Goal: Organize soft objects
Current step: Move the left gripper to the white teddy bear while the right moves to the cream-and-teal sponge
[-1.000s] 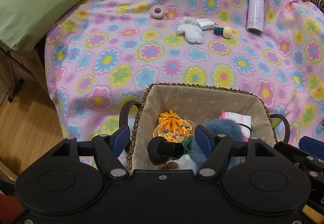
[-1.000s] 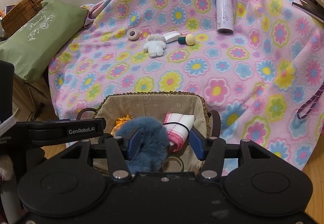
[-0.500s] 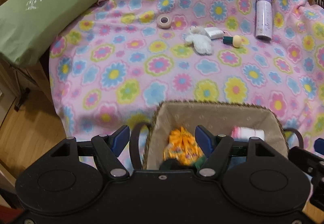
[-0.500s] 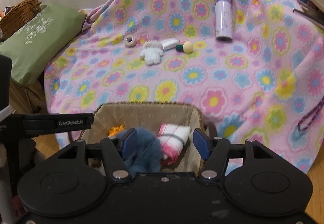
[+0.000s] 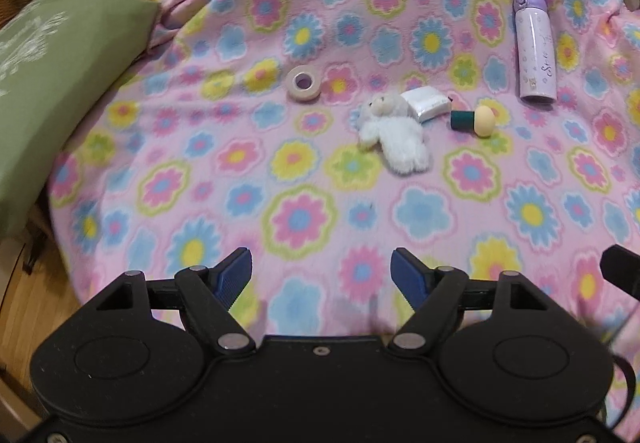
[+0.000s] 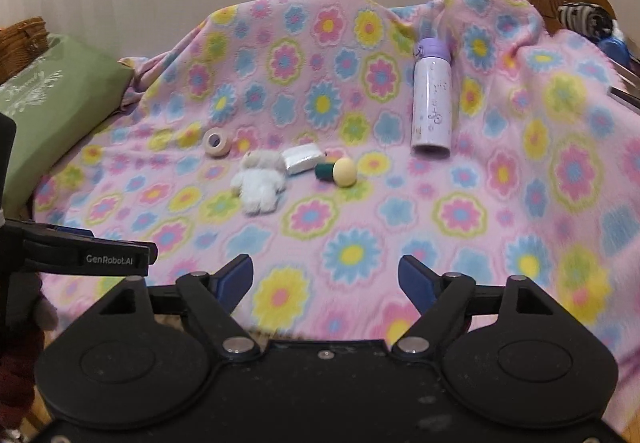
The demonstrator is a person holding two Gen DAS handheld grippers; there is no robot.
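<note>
The left gripper (image 5: 321, 275) and the right gripper (image 6: 326, 277) are each shown with the blue pads spread wide and nothing held between them, both poised above the near edge of the flowered blanket (image 5: 424, 211). The one plainly soft item left on the blanket, a small white plush toy (image 5: 394, 139), is seen lying flat near the middle of the surface, well ahead of both grippers. In the left wrist view the toy is placed ahead and somewhat to the right of the gap between the pads; in the right wrist view the toy (image 6: 259, 183) is placed ahead and to the left of that gap. Its long axis is laid obliquely, the head toward the far left and the legs toward the near right as seen from the left gripper. The head end lies just beside a white wrapped packet (image 5: 427, 103); whether they touch cannot be told. A roll of tape (image 5: 304, 83), a green-and-cream sponge applicator (image 5: 474, 120) and a lilac bottle (image 5: 535, 47) are set farther off. Neither gripper can be judged clearly nearer, since the toy lies between their two lines of sight. A grasp across the toy's narrow body, taken from its packet-free near side, is judged the more secure approach.
</note>
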